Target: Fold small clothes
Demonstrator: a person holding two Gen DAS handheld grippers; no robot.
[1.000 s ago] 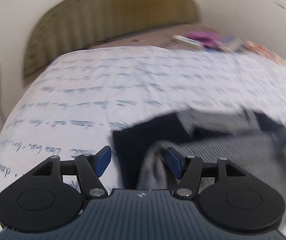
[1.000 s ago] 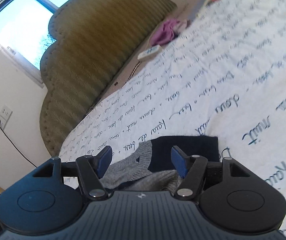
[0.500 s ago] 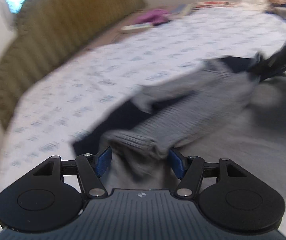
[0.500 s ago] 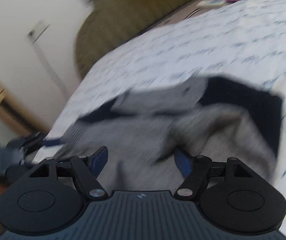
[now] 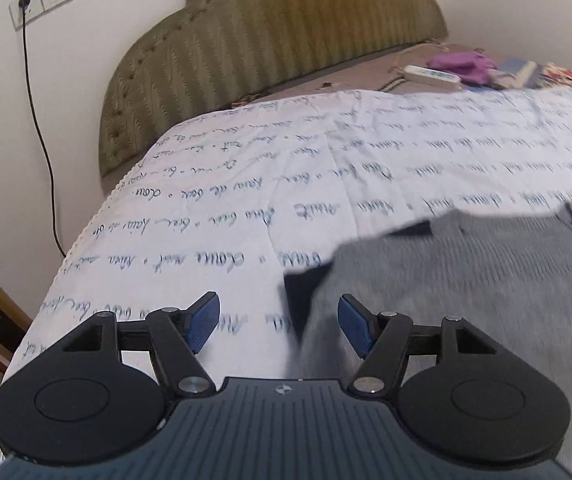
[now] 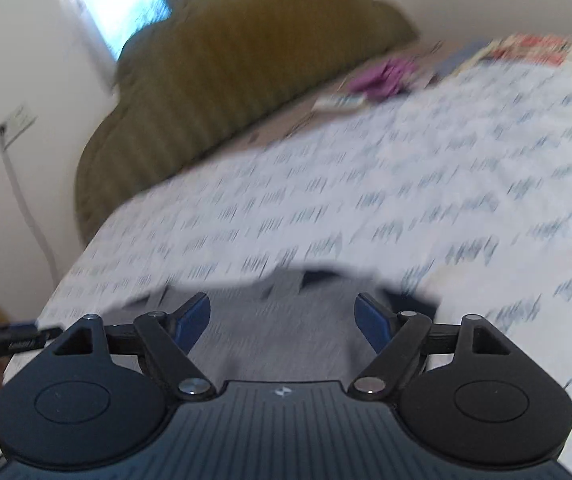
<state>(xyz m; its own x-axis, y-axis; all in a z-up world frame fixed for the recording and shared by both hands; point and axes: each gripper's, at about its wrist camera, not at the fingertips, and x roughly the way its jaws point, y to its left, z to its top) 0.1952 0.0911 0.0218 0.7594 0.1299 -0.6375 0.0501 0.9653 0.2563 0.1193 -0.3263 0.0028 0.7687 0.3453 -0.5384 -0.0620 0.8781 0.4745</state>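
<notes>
**Both tongs open over the grey sweater**

My left tongs [image 5: 278, 322] stand wide apart with nothing between the blue pads [image 5: 202, 320]; the near left edge of the sweater [image 5: 465, 300] lies just ahead of the right pad, not pinched. My right tongs [image 6: 282, 320] are spread just as wide and hold nothing either, hovering over the grey knit, which fills the gap beneath them.

The sweater [image 6: 286, 320] is a small grey knitted one with dark navy parts showing at its edges. It lies on the bedspread [image 5: 286, 184], white with blue handwriting, toward the near edge of the bed. The right view is blurred, so I cannot tell how flat it lies.

I judge it light, soft and floppy, likely to sag and bunch if lifted by one point. I would pinch it at the hem or a shoulder edge with both tongs, taking all layers together.

Beyond stand the olive headboard [image 5: 286, 40] and a purple cloth [image 5: 461, 65].
</notes>
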